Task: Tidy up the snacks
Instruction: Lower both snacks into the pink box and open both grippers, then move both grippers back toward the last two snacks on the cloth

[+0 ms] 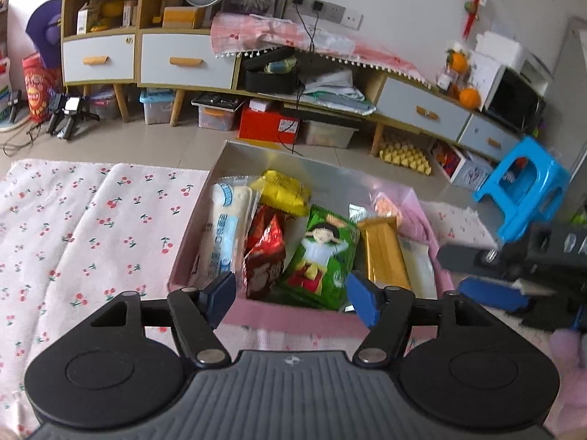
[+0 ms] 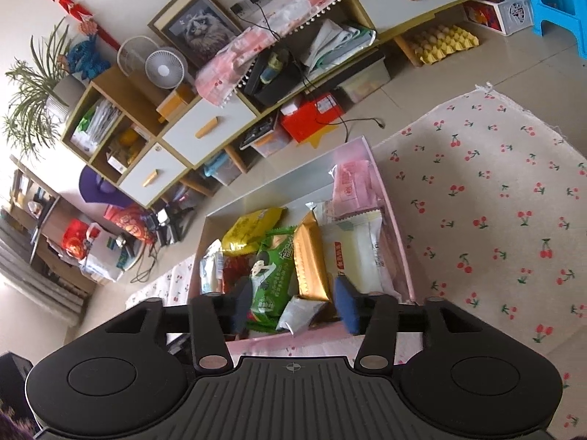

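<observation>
Pink cardboard box (image 1: 293, 317), rectangular, open top, pale grey inner walls; it sits on a cherry-print cloth (image 1: 91, 227) with a soft woven look and a frayed hem in the right wrist view. All snacks lie inside the box, packed side by side, glossy film wrappers throughout.

Contents, left to right in the left wrist view:
- long white-and-blue packet (image 1: 223, 234), long axis running from near wall to far wall
- crinkled red foil packet (image 1: 265, 253), same run, partly under its neighbours
- yellow pouch (image 1: 284, 190), puffy, at the far end, lying crosswise
- green packet with a cartoon figure (image 1: 321, 256), flat, long axis near to far, tilted slightly
- gold bar-shaped wrapper (image 1: 385, 253), narrow, ridged in the right wrist view, long axis near to far
- white packet (image 2: 357, 253) with a red side strip, flat, beside the gold one
- pink packet (image 2: 352, 183) at the far right corner, leaning on the wall
- small silver sachet (image 2: 301, 315), near wall, seen only from the right wrist.

Left gripper (image 1: 293, 299): blue pads parted about halfway, nothing between them, poised over the box's near wall above the red and green packets.

Right gripper (image 2: 293, 306): pads likewise partly apart, gripping nothing; the silver sachet and the gold wrapper's near end lie below the gap, untouched as far as visible.
</observation>
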`<state>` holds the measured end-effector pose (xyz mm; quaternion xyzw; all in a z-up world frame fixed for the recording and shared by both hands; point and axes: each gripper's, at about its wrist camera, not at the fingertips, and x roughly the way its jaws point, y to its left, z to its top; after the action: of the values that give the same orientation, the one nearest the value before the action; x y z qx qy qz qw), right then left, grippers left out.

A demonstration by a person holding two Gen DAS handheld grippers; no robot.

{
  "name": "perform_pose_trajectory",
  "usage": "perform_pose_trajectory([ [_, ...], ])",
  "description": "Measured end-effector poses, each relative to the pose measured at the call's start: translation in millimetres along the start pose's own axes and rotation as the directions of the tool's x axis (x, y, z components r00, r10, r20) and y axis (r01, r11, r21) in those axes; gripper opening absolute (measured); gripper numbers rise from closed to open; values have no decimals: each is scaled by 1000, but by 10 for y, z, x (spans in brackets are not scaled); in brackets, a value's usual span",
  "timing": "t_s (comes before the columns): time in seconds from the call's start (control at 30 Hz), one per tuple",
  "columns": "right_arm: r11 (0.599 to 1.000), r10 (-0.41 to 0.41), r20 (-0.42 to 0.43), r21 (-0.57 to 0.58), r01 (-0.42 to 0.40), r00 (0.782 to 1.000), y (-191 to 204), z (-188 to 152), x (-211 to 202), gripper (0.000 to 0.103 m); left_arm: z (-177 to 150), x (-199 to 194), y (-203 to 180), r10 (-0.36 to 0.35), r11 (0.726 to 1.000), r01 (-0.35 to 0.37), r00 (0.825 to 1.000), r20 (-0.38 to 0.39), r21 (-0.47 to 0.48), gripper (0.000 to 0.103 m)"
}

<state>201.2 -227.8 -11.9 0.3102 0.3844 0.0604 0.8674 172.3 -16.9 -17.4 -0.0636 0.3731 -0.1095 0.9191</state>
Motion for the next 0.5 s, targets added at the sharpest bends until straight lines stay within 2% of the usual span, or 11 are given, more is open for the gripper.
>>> perform_pose_trajectory([
  [0.17,1000,-9,-28,-21,9,1000,-10,-22,-157,57,-79,-117,-50,24,998,-23,1000,-13,56,75],
  [0.3,998,-25,-47,-62,22,999,-2,-93,-310,67,-141,-181,-73,28,995,-27,999,-16,99,81],
  [0.5,991,-59,-57,-125,51,997,-32,-199,-501,74,-237,-266,-81,16,992,-10,999,-42,129,88],
])
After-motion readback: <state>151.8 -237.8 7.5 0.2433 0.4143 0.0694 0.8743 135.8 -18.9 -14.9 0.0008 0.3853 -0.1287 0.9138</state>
